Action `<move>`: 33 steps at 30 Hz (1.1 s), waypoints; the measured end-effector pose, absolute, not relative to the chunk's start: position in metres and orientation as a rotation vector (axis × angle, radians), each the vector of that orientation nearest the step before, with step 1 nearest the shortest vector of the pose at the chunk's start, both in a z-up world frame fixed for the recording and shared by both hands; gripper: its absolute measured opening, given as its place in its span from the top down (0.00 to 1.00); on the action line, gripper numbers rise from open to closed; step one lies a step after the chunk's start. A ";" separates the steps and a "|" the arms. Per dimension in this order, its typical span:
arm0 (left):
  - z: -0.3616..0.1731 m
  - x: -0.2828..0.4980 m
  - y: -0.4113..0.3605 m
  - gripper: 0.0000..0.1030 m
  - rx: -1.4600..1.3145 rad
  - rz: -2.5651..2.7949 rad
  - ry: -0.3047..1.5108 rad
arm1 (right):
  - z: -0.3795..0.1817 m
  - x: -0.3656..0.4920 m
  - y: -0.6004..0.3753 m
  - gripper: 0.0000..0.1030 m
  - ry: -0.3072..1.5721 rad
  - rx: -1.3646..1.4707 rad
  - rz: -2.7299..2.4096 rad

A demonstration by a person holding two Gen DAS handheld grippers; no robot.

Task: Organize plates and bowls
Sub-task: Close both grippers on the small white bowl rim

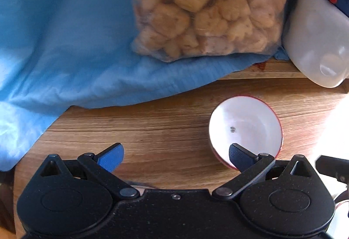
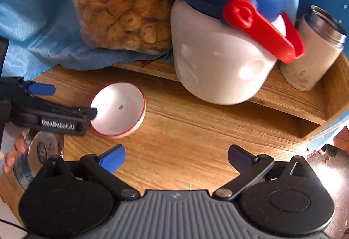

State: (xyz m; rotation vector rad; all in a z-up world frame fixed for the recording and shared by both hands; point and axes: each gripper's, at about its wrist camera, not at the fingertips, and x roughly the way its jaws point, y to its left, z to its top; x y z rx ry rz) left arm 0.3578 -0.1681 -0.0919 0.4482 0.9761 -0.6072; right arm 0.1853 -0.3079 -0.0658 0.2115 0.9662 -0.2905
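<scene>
A small white bowl with a red rim [image 1: 246, 127] sits on the wooden table [image 1: 163, 125]. My left gripper [image 1: 174, 157] is open, its right finger [image 1: 240, 158] over the bowl's near rim, its left finger on the bowl's left, outside it. In the right wrist view the bowl [image 2: 120, 108] is at middle left and the left gripper [image 2: 69, 101] reaches it from the left, one finger at its rim. My right gripper [image 2: 175, 159] is open and empty, above bare table to the right of the bowl. A metal plate or lid [image 2: 41, 151] lies at the left edge.
A clear bag of biscuits [image 2: 122, 3] stands on a blue cloth [image 1: 65, 42] at the back. A white jug with a blue lid and red lever [image 2: 224, 47] lies tilted behind the bowl. A white steel-rimmed flask [image 2: 314, 51] stands at the far right on a raised wooden ledge.
</scene>
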 end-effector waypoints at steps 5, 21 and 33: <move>-0.095 0.363 -0.172 0.01 0.463 -0.638 0.978 | -0.071 0.194 -0.310 0.08 0.943 0.276 -0.295; -0.102 0.363 -0.171 0.15 0.440 -0.665 0.963 | -0.090 0.222 -0.317 0.34 0.943 0.373 -0.251; -0.096 0.366 -0.168 0.38 0.295 -0.728 0.990 | -0.095 0.230 -0.316 0.63 0.953 0.392 -0.202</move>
